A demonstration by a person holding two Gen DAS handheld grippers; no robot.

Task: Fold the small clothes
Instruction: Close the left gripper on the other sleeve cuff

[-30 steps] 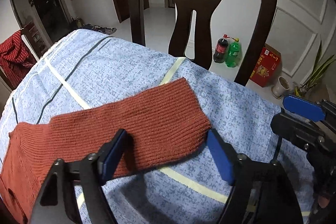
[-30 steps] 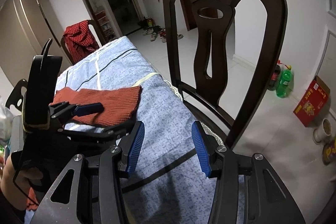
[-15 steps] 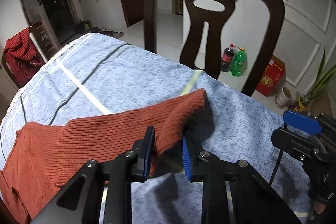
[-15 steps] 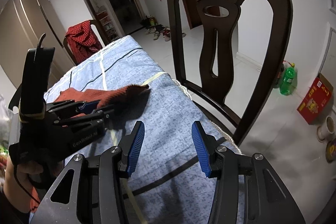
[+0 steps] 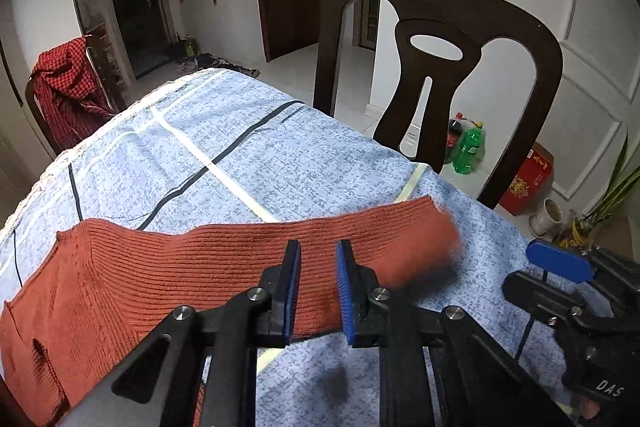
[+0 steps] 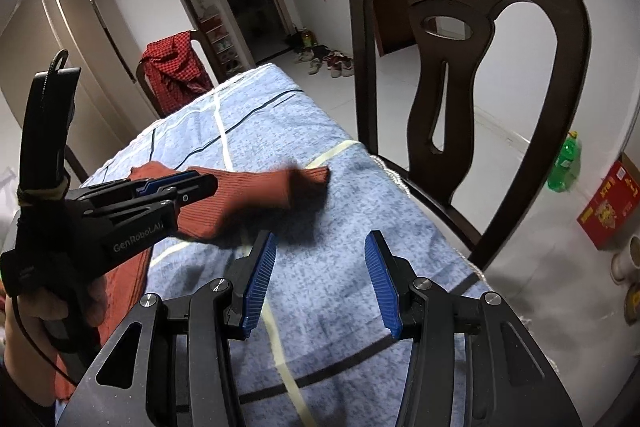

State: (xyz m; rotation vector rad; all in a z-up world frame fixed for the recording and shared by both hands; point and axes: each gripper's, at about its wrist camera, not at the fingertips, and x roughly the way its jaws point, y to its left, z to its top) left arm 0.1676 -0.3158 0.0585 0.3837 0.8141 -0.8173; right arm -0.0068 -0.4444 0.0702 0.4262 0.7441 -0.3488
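A rust-orange ribbed knit garment (image 5: 200, 279) lies on the blue patterned table cover (image 5: 248, 163). My left gripper (image 5: 318, 291) is shut on the near edge of its sleeve and holds it lifted off the cover, with the sleeve's end (image 5: 432, 239) blurred and hanging to the right. In the right wrist view the same sleeve (image 6: 256, 195) hangs from the left gripper (image 6: 176, 189). My right gripper (image 6: 320, 279) is open and empty above the cover, near the table's right edge; it also shows in the left wrist view (image 5: 560, 267).
A dark wooden chair (image 5: 440, 75) stands against the table's far right side, also in the right wrist view (image 6: 460, 75). A second chair with a red checked cloth (image 5: 68, 91) stands at the far left. Bottles (image 5: 468, 147) and a red box (image 5: 528, 179) sit on the floor.
My left gripper closed on the sleeve's edge, lifted it off the cover and carried it up and to the left. My right gripper stayed open and hardly moved.
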